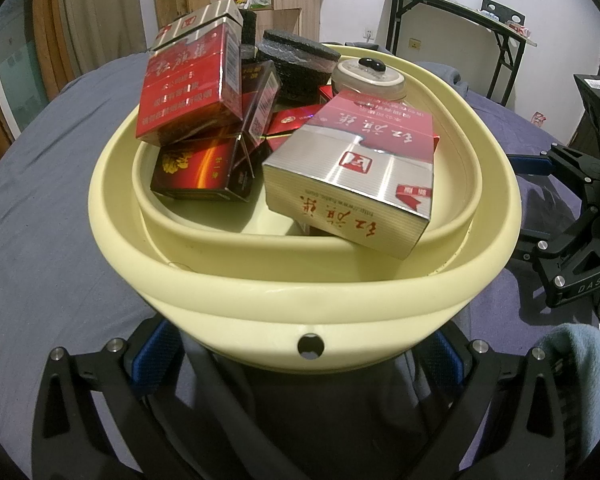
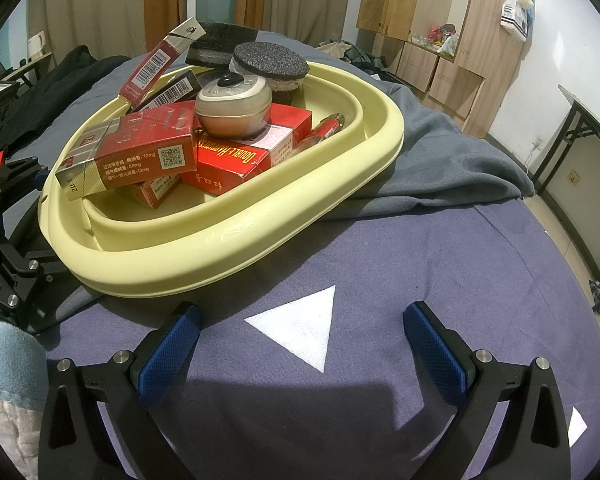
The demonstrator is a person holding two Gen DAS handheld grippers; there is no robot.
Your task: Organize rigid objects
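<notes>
A pale yellow collapsible basin (image 1: pixel 260 280) (image 2: pixel 228 236) sits on a purple bedsheet, holding several red cigarette packs (image 1: pixel 352 168) (image 2: pixel 132 152), a round cream jar (image 1: pixel 368 76) (image 2: pixel 234 106) and black round foam pieces (image 1: pixel 300 64) (image 2: pixel 268 62). A red lighter (image 2: pixel 320 132) lies inside by the rim. My left gripper (image 1: pixel 300 344) stands wide, one finger each side of the basin's near rim, which hides its tips. My right gripper (image 2: pixel 300 344) is open and empty over the sheet, just in front of the basin.
A grey blanket (image 2: pixel 440 168) lies under the basin's far side. A white triangle print (image 2: pixel 300 328) marks the sheet between my right fingers. A light blue towel (image 2: pixel 8 364) lies at the left. A black folding table (image 1: pixel 452 12) stands behind.
</notes>
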